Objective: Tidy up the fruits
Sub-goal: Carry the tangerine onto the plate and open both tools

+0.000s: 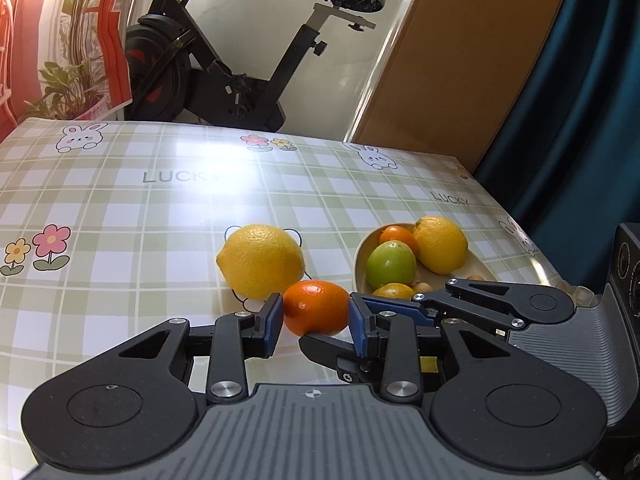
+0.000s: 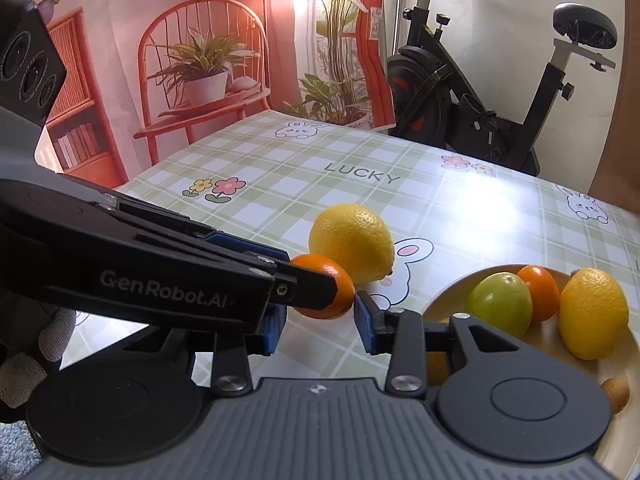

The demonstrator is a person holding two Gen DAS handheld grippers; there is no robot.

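Observation:
My left gripper [image 1: 316, 314] is shut on a small orange mandarin [image 1: 317, 307] just above the checked tablecloth. A big yellow lemon [image 1: 261, 266] lies right behind it on the cloth. To the right stands a beige plate [image 1: 362, 256] with a green fruit [image 1: 391, 264], a mandarin [image 1: 398, 237], a lemon [image 1: 440, 243] and small brown fruits. In the right wrist view the left gripper [image 2: 316, 286] comes in from the left with the mandarin [image 2: 338, 294]. My right gripper [image 2: 320, 326] is open and empty, just in front of the mandarin, left of the plate [image 2: 444, 294].
The table [image 1: 120, 208] has a green checked cloth with rabbits and flowers. An exercise bike [image 1: 224, 64] stands behind the far edge. A blue curtain [image 1: 580, 112] hangs at the right. A printed backdrop with a red chair [image 2: 200, 80] is at the far left.

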